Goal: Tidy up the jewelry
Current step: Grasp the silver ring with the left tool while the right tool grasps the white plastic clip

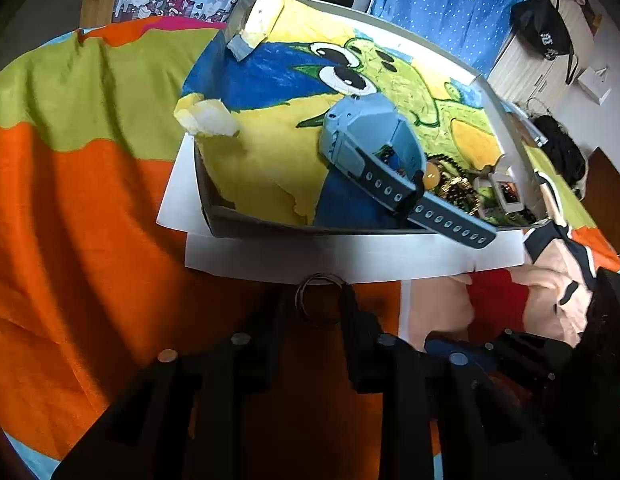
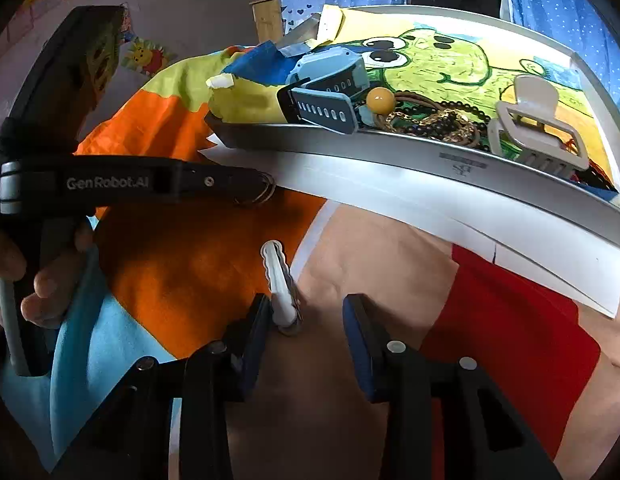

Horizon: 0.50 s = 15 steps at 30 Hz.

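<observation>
**Two small pieces on the blanket, both grippers low over them**

We find the left gripper point(image 1: 319, 304) set over a thin wire ring point(image 1: 319, 300) on the orange part of the blanket point(image 1: 90, 208), at 6 o'clock from the tray point(image 1: 270, 228). Its fingers point(image 1: 352, 308) stand close on either side of the ring and appear to touch its rim; we judge the ring clamped, though shadow hides the contact. In the right wrist view that same ring shows at the tip of the left gripper, at 9 o'clock from frame centre.

The right gripper point(image 2: 306, 316) has its fingers apart. A white wavy hair clip point(image 2: 278, 280) lies on the blanket with its near end against the left-hand finger point(image 2: 258, 320); the other finger is clear of it, so nothing is gripped.

Handling, in our judgement: the ring is light, stiff and thin, and liable to tip or spring out of the pads; it is best pinched across its width, low against the cloth. The clip is light, rigid plastic with a smooth surface, likely to skid on the soft blanket; it is best taken across its narrow body near the middle.

The tray already holds a blue watch point(image 2: 330, 92), a yellow bead point(image 2: 380, 100), a tangle of chains point(image 2: 438, 120) and a white claw clip point(image 2: 538, 128). The chains are limp and prone to snag.
</observation>
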Motion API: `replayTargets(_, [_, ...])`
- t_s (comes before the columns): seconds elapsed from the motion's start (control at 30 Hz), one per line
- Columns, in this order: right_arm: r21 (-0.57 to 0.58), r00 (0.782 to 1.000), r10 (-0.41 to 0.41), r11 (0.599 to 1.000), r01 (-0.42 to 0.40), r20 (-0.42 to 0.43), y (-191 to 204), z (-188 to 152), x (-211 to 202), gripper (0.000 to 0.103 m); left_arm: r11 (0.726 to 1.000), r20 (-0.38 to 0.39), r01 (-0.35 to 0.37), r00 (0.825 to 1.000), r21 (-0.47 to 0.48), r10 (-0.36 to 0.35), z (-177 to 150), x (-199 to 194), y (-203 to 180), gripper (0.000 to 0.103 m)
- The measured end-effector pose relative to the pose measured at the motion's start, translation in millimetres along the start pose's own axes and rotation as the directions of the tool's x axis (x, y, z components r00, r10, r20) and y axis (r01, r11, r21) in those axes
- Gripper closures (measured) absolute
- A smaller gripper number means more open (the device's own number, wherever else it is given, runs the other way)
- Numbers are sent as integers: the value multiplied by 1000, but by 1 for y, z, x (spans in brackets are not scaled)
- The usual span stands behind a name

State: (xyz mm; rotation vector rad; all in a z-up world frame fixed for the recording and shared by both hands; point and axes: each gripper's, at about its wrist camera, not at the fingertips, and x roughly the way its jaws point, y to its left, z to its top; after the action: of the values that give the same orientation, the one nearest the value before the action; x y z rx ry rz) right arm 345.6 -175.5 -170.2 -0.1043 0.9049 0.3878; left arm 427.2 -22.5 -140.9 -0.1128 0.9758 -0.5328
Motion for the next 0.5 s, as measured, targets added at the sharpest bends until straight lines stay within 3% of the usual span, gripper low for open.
replayTargets(0.17, [-34, 1000, -19, 999, 19, 4, 8, 2, 6, 86, 999, -11, -36, 999, -16, 36, 0, 5, 3, 99])
replayTargets(0.5, [-18, 998, -34, 999, 35, 61, 6, -1, -7, 87, 996, 28, -81, 996, -37, 82, -14, -13, -7, 99])
